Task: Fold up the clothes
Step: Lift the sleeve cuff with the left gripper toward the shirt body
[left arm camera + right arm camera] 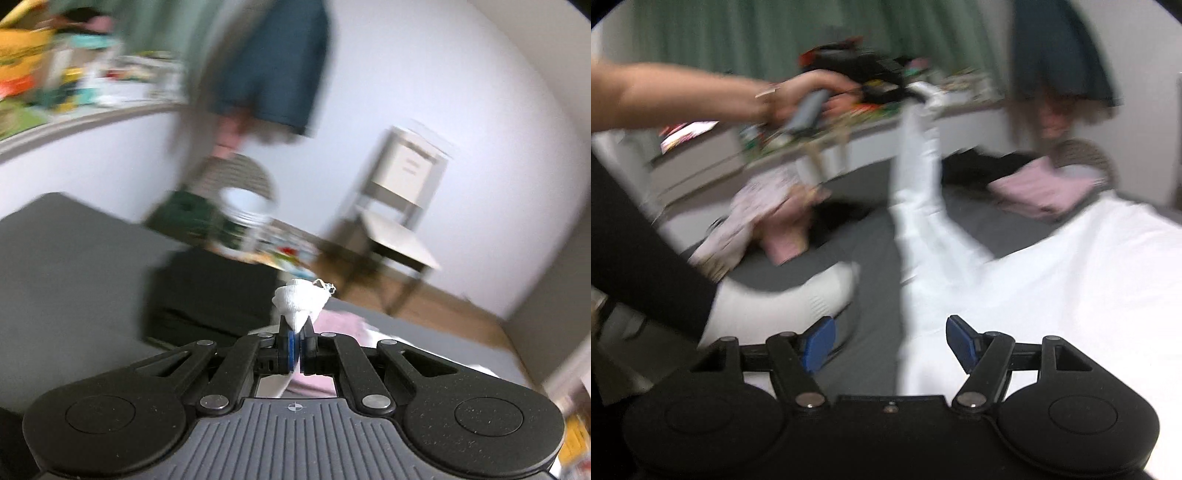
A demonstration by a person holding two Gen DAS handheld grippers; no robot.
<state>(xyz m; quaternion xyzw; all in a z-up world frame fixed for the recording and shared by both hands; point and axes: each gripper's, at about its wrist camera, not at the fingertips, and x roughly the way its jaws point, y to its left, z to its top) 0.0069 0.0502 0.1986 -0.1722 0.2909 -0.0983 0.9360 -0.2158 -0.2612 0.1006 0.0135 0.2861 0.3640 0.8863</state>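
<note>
A white garment [1052,280] lies spread over the grey bed [871,236], and one long part of it [919,177] is pulled up into the air. My left gripper [296,332] is shut on the bunched white cloth tip [301,301], held well above the bed. In the right wrist view a person's hand [801,96] holds that left gripper [912,90] high at the top of the lifted strip. My right gripper [890,341] is open low over the bed, with the garment's edge between its blue pads [820,341].
A pink folded piece [1038,192] and dark clothes [982,162] lie at the far side of the bed. A pale patterned garment [753,210] lies at left. A white-socked foot [783,302] rests near my right gripper. A chair [399,221] stands by the wall.
</note>
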